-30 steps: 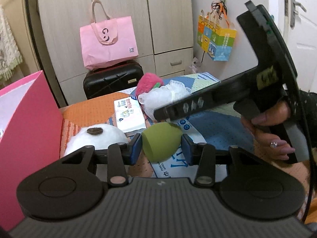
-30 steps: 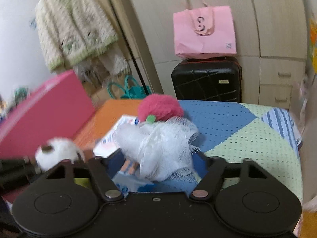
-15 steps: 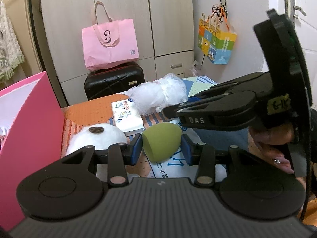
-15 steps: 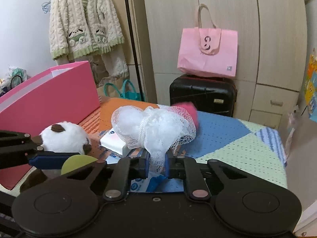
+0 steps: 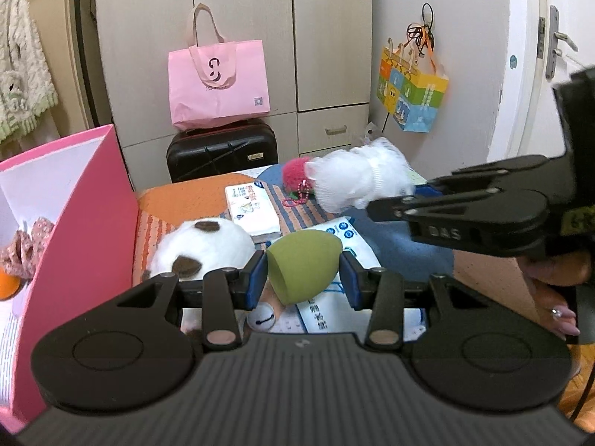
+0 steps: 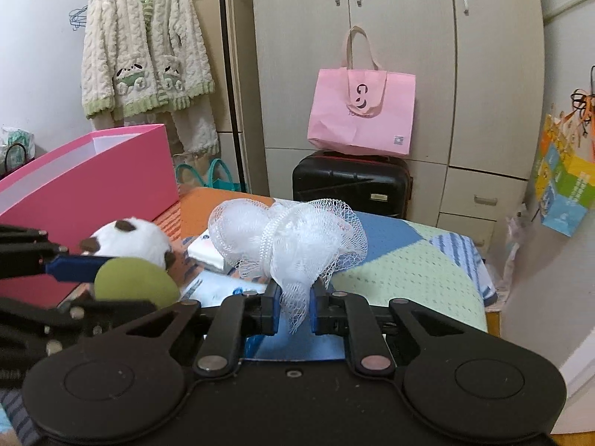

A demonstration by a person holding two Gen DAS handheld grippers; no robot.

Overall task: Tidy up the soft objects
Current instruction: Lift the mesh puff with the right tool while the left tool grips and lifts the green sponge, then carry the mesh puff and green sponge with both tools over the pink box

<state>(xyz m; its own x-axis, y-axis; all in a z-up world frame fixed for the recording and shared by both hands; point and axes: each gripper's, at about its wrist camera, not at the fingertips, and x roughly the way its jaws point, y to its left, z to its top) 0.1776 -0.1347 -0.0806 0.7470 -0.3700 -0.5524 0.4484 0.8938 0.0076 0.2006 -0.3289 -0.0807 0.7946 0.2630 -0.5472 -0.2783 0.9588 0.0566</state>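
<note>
The left gripper (image 5: 304,274) pinches a green egg-shaped foam sponge (image 5: 303,267) across its widest part, holding it above the patchwork quilt (image 6: 409,271), just in front of the white-and-brown plush toy (image 5: 202,245) and beside the open pink cardboard box (image 5: 89,200). The right gripper (image 6: 293,306), its jaws pressed almost together, nips a trailing tail of the white mesh bath pouf (image 6: 286,239), which hangs clear of the quilt. Both look very light and squashy; the sponge probably deforms and springs back, so a mid-body hold suits it, while the pouf's loose netting could slip or snag, making its gathered centre band the safer hold.
</note>
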